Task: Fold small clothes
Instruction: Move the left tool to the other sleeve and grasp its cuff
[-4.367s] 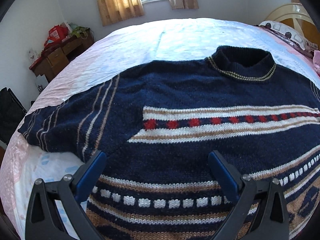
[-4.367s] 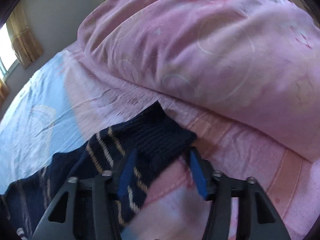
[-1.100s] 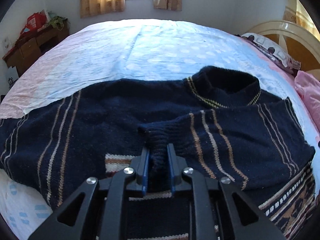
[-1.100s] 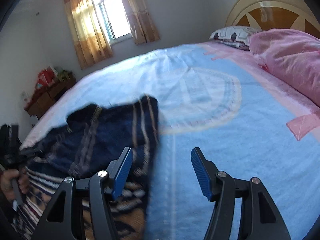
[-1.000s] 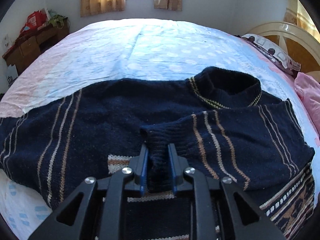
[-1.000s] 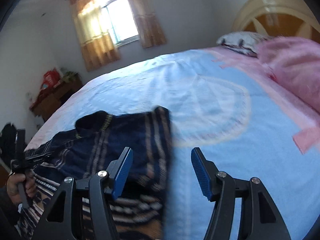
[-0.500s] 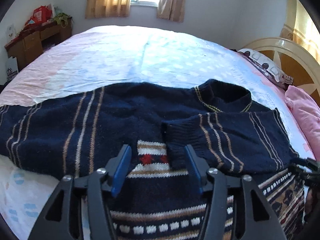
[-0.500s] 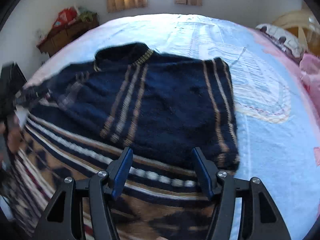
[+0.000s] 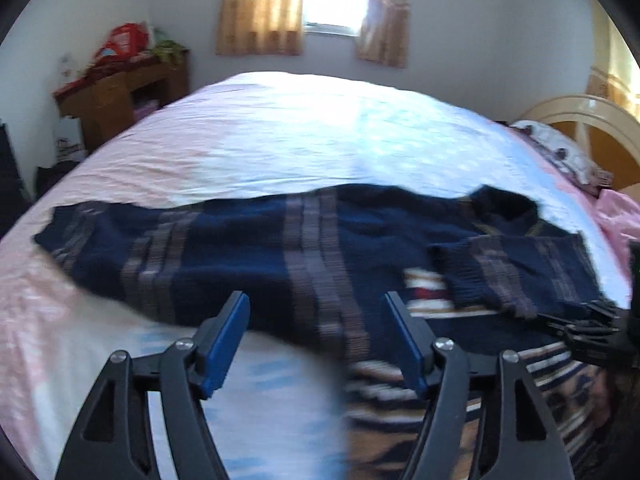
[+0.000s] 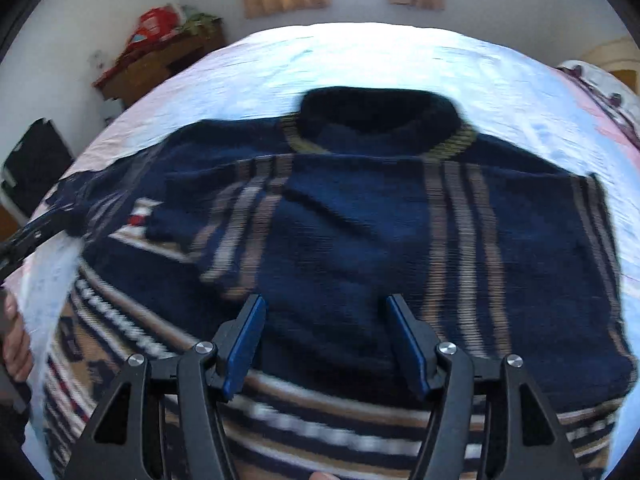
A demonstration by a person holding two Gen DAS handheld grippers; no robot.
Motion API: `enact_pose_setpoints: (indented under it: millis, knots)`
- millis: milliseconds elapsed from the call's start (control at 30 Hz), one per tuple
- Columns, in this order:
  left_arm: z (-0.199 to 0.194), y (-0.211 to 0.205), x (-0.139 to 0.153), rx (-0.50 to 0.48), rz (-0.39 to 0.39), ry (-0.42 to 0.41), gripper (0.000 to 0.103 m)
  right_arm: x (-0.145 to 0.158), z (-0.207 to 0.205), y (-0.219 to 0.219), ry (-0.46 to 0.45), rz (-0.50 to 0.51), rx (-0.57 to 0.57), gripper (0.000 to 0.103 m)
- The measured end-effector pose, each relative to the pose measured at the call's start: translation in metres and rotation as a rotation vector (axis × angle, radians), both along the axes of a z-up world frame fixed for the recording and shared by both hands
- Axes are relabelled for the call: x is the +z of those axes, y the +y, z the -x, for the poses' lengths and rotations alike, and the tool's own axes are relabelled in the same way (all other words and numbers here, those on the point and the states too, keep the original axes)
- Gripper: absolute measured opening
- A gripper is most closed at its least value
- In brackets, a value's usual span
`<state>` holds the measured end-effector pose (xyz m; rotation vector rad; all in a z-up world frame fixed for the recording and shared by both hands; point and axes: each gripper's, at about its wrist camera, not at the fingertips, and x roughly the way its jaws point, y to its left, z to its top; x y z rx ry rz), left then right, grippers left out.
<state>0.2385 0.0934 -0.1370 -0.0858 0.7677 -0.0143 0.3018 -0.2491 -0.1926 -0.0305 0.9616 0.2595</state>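
Note:
A navy knit sweater (image 9: 320, 248) with tan and white stripes lies flat on the bed; it also shows in the right wrist view (image 10: 360, 232). Its right sleeve (image 9: 516, 276) is folded in across the chest. Its left sleeve (image 9: 132, 240) stretches out to the left. My left gripper (image 9: 318, 320) is open and empty, above the left sleeve near the armpit. My right gripper (image 10: 322, 320) is open and empty, above the folded sleeve on the chest. The collar (image 10: 380, 120) lies at the far side. Both views are blurred.
The bed sheet (image 9: 320, 128) is pink and pale blue. A wooden dresser (image 9: 120, 100) with clutter stands at the back left. A pink quilt (image 9: 620, 216) and a pillow (image 9: 560, 156) lie by the headboard at the right. A curtained window is in the far wall.
My left gripper let go of the right sleeve's cuff on the chest, opened and swung left toward the spread left sleeve. My right gripper moved over the sweater's chest.

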Motion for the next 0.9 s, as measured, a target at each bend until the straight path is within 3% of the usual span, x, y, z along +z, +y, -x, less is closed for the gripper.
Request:
enact_pose_setpoints:
  millis: [233, 400, 533, 667, 767, 900]
  knots:
    - [0.001, 0.059, -0.022, 0.145, 0.047, 0.074, 0.071, 0.006, -0.004, 0.029, -0.001, 0.039, 0.056, 0.064]
    - [0.007, 0.074, -0.026, 0.177, 0.046, 0.082, 0.071, 0.024, -0.007, 0.041, -0.108, 0.121, -0.005, 0.064]
    - [0.009, 0.078, -0.022, 0.184, 0.048, 0.073, 0.071, 0.026, -0.018, 0.081, -0.145, 0.077, 0.151, 0.064]
    - [0.009, 0.088, -0.019, 0.203, 0.004, 0.064, 0.072, -0.003, -0.052, 0.103, 0.018, 0.033, 0.125, 0.065]
    - [0.007, 0.101, -0.021, 0.234, -0.024, 0.064, 0.081, -0.004, -0.048, 0.113, 0.005, -0.003, 0.123, 0.065]
    - [0.000, 0.121, -0.031, 0.288, -0.025, 0.097, 0.081, -0.007, -0.040, 0.132, -0.019, 0.033, 0.163, 0.065]
